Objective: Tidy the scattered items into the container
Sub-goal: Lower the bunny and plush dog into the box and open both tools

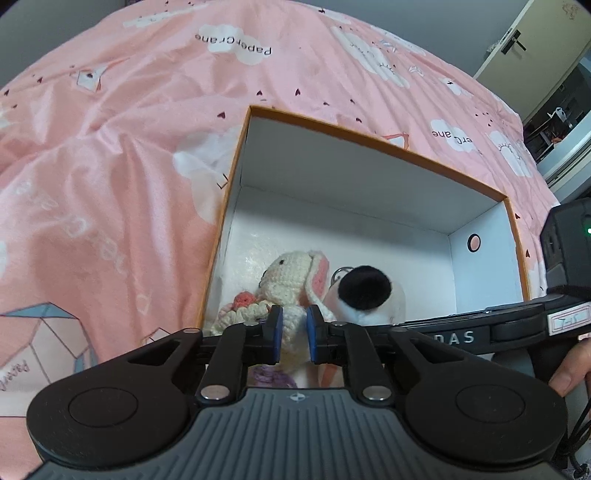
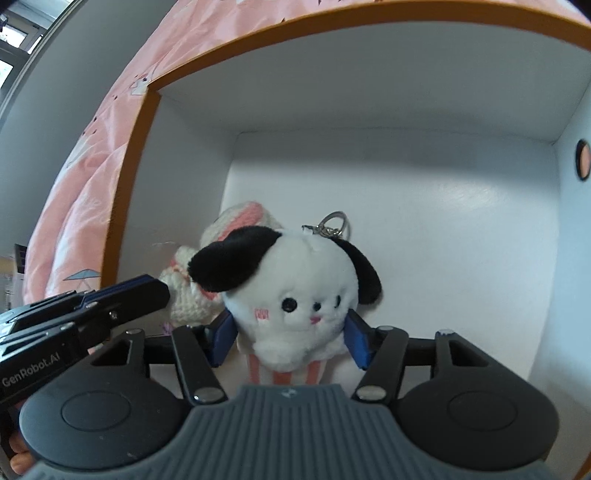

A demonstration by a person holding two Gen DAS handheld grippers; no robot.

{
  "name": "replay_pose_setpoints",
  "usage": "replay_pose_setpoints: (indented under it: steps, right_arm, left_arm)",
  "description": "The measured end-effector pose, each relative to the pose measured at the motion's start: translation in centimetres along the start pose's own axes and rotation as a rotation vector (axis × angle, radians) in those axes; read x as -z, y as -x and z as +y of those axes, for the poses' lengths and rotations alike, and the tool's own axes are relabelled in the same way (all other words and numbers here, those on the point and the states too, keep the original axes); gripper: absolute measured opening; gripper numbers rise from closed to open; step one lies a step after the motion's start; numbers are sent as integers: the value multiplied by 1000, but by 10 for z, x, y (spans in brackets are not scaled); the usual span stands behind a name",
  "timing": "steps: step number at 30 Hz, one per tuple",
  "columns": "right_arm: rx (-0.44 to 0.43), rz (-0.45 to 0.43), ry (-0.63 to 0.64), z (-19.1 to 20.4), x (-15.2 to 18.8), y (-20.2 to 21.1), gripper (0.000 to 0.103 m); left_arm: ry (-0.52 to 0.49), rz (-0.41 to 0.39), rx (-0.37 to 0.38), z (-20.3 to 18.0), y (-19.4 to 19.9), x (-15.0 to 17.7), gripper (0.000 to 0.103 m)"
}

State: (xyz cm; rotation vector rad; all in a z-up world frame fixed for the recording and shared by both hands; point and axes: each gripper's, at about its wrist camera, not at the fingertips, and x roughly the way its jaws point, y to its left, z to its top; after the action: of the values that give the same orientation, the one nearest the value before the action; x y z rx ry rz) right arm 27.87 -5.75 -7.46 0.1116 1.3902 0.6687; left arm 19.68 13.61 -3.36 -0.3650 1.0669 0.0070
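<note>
A white box with an orange rim (image 1: 369, 142) lies open on the bed. Inside its near left corner is a cream crochet bunny (image 1: 291, 277) with pink ears. My left gripper (image 1: 295, 328) is shut on the bunny's body, the blue pads pressed into the yarn. Beside the bunny is a white plush dog (image 2: 295, 280) with black ears and a metal key ring (image 2: 334, 221). It faces the right wrist camera. My right gripper (image 2: 290, 332) holds the dog between its blue pads, which touch both of its sides inside the box (image 2: 332, 22).
Pink patterned bedding (image 1: 147, 147) surrounds the box. The box floor (image 2: 424, 240) beyond the toys is bare, with a round hole (image 2: 583, 159) in its right wall. A purple crochet piece (image 1: 269, 376) lies under the left gripper. A door (image 1: 517, 40) stands far right.
</note>
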Motion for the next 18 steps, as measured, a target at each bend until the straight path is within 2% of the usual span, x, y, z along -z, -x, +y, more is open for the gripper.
replay_pose_setpoints:
  steps: [4,12,17,18]
  right_arm:
    - [0,7,-1,3,-3,1,63]
    - [30,0,30,10,-2,-7,64]
    - [61,-23,71,19,0,-7,69]
    - [72,-33,84,21,1,-6,70]
  left_arm:
    - [11,40,25,1,0,1,10]
    - [16,49,-8,2,-13,6,10]
    - [16,35,0,2,-8,8,10]
    - [12,32,-1,1,-6,9,13]
